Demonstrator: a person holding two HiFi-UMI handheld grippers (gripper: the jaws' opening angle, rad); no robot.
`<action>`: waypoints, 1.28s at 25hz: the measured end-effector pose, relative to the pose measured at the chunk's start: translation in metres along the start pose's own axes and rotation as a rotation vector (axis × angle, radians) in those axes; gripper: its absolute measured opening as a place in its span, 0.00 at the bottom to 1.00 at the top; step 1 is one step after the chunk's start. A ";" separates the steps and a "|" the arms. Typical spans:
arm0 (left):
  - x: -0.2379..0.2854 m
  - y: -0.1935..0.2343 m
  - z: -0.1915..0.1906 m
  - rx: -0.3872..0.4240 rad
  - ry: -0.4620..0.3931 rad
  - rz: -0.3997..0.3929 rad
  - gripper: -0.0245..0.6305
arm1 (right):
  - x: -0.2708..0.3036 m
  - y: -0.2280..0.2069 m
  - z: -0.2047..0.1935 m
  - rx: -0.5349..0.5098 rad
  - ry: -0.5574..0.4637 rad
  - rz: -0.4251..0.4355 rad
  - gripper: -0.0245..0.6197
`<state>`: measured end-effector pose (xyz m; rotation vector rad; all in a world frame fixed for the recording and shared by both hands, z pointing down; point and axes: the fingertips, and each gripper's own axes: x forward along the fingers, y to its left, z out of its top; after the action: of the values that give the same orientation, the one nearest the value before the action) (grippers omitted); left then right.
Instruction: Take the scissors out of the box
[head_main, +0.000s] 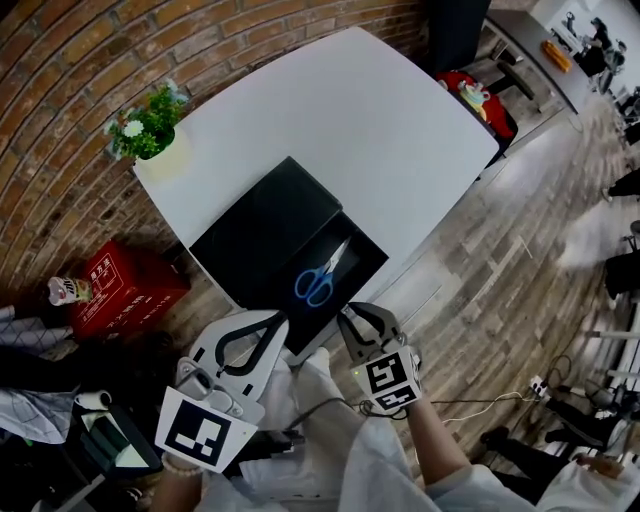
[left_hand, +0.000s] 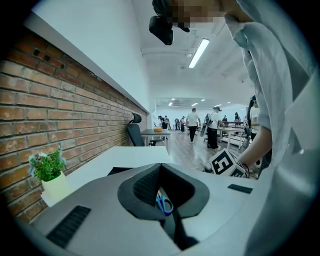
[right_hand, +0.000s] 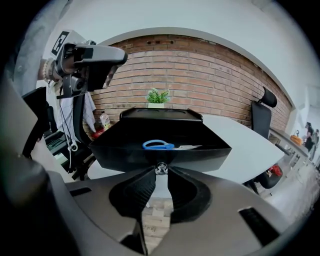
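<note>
Blue-handled scissors (head_main: 318, 280) lie inside an open black box (head_main: 365, 262) at the near edge of a white table (head_main: 350, 110). The box's lid (head_main: 265, 225) rests just behind it on the left. My left gripper (head_main: 280, 318) hovers at the box's near side, its jaws together with nothing between them. My right gripper (head_main: 358, 316) is beside it at the box's near corner, jaws also together and empty. The left gripper view shows the scissors (left_hand: 163, 204) through the gap behind the left gripper's (left_hand: 160, 166) tips. In the right gripper view, the scissors (right_hand: 159, 145) lie beyond the box's front wall (right_hand: 160, 157), just ahead of the right gripper (right_hand: 160, 169).
A potted plant (head_main: 148, 125) stands at the table's far left corner by the brick wall. A red crate (head_main: 125, 290) sits on the floor to the left. A red seat (head_main: 475, 100) is past the table's right end. Several people (left_hand: 192, 122) stand far off.
</note>
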<state>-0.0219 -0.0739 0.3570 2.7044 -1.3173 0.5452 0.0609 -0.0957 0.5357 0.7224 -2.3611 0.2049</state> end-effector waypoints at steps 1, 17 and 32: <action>0.004 -0.003 0.001 0.004 -0.001 -0.014 0.07 | 0.000 -0.001 0.000 -0.003 -0.001 -0.002 0.18; 0.071 -0.019 -0.042 -0.016 0.186 -0.069 0.07 | -0.009 -0.005 0.000 0.000 -0.038 -0.011 0.18; 0.115 -0.020 -0.098 0.000 0.491 -0.066 0.12 | -0.009 -0.007 -0.001 -0.013 -0.050 -0.006 0.18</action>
<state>0.0313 -0.1252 0.4900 2.3759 -1.0854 1.1088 0.0712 -0.0970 0.5307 0.7356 -2.4054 0.1703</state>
